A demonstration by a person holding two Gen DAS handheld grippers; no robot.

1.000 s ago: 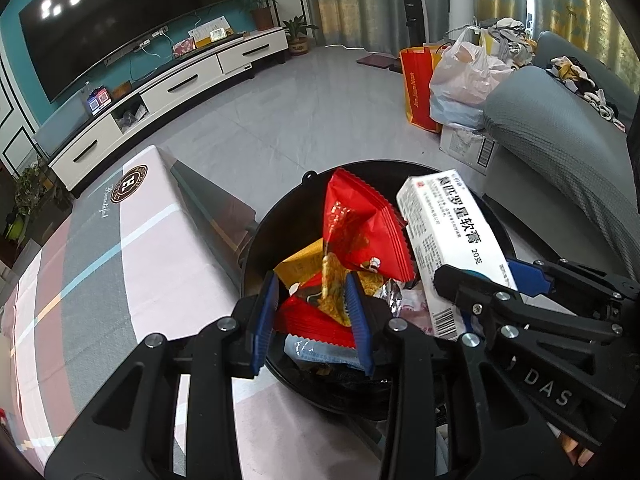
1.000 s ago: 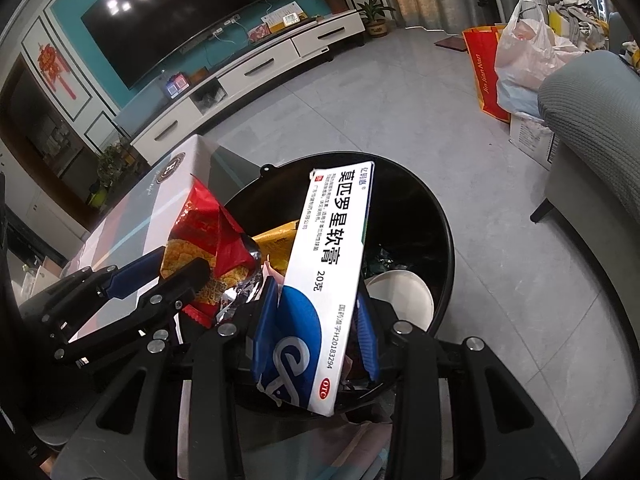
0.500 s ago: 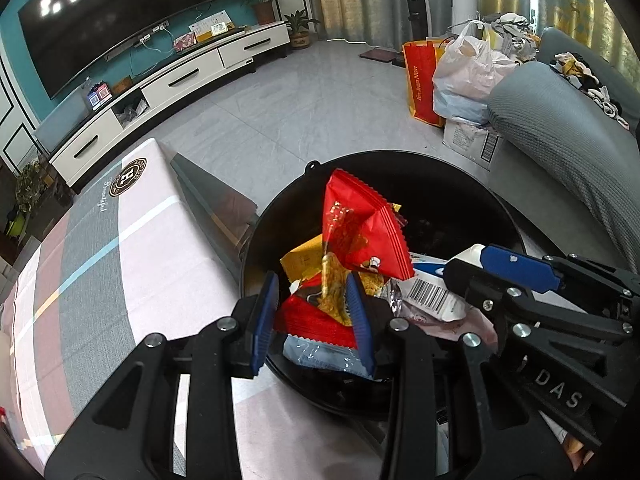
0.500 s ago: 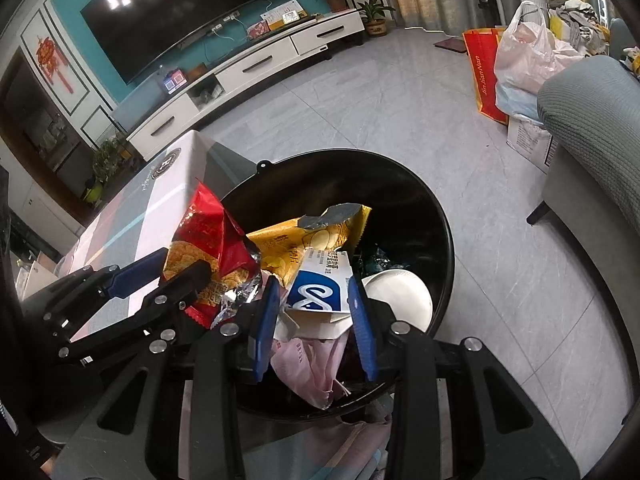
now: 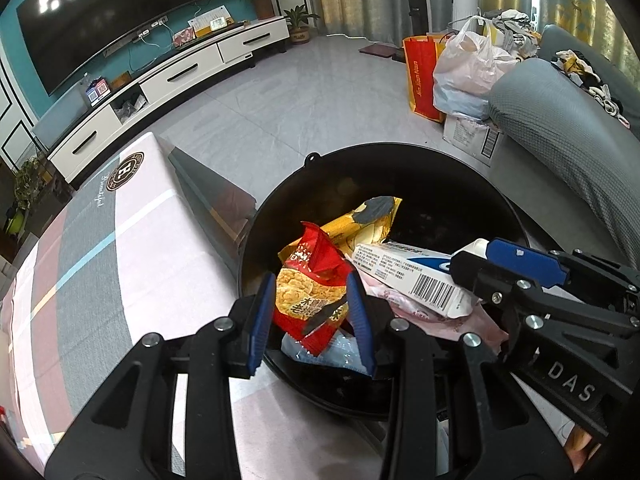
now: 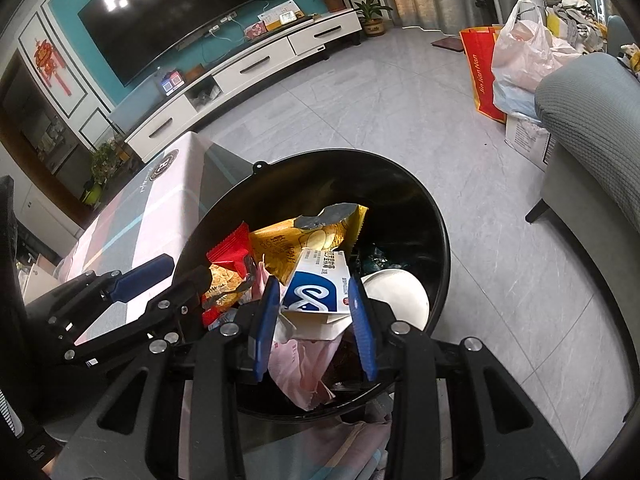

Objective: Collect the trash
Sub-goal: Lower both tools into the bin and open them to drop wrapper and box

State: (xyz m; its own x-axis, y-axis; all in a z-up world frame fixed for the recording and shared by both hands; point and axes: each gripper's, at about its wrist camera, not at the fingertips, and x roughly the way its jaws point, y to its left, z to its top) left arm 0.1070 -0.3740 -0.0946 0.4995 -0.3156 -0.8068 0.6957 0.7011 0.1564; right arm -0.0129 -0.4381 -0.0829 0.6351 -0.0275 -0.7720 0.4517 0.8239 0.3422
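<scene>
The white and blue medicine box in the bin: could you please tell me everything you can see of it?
The medicine box is a long, slim carton, apparently thin card, white with a blue swirl logo, small print and a barcode. One end flap is open. It lies tilted on the trash heap inside the black bin, over a crumpled pink wrapper and against a yellow snack bag. The right gripper straddles its near end; whether the pads press it is unclear.

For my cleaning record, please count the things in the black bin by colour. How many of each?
Red snack wrapper: 1
Yellow snack bag: 1
White and blue carton: 1
Pink bag: 1
White round item: 1
Pale blue packet: 1
Total: 6 in the black bin
</scene>
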